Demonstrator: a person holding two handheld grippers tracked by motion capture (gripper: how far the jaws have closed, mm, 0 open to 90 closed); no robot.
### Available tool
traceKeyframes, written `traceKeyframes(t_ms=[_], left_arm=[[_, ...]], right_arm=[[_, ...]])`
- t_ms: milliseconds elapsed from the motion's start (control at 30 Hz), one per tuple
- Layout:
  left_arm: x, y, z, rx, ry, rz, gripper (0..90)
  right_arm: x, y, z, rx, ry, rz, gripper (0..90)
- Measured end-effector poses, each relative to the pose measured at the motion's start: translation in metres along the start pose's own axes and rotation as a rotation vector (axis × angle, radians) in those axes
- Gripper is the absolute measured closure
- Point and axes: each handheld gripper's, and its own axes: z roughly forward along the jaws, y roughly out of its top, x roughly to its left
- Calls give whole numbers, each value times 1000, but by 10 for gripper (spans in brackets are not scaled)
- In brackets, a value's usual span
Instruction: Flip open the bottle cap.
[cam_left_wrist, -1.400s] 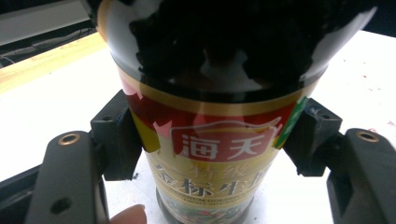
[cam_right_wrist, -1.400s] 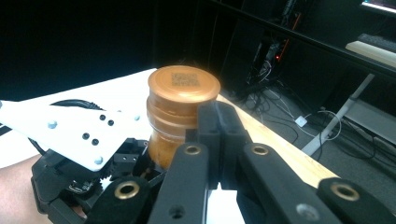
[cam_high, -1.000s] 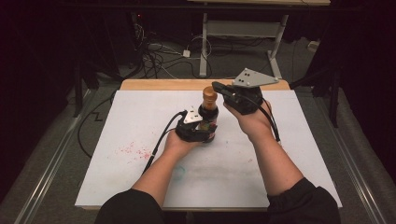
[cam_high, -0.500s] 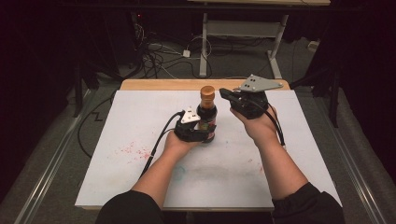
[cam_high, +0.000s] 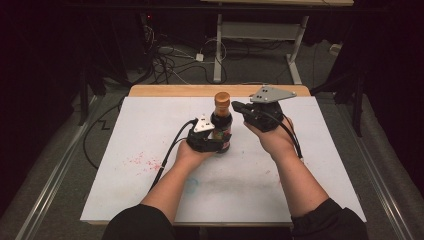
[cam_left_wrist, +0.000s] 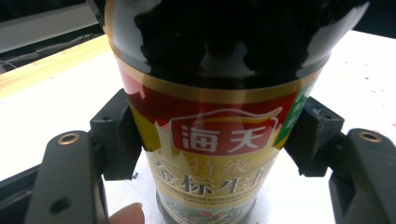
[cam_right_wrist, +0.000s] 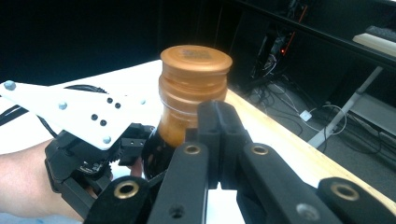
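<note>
A dark glass sauce bottle with a red and gold label (cam_high: 221, 130) stands upright on the white-topped bench (cam_high: 300, 175), near the middle of its far edge. The left hand-held gripper (cam_high: 212, 142) is clamped on the bottle's body, its 2 black jaws pressing the label from either side. The right hand-held gripper (cam_high: 240, 107), jaws drawn together with nothing between them, hovers just beside the round orange-brown plastic cap (cam_right_wrist: 196, 60). The cap sits on the neck, so any opening appears not yet done; steadying the bottle seems complete.
</note>
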Motion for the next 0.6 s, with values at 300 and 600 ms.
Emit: traceKeyframes(t_ms=[300,600], left_arm=[[0,0,0,0,0,4,288],[0,0,0,-1,2,4,288]], right_arm=[[3,6,0,4,7,-11,900],[3,9,2,35,4,-23,900]])
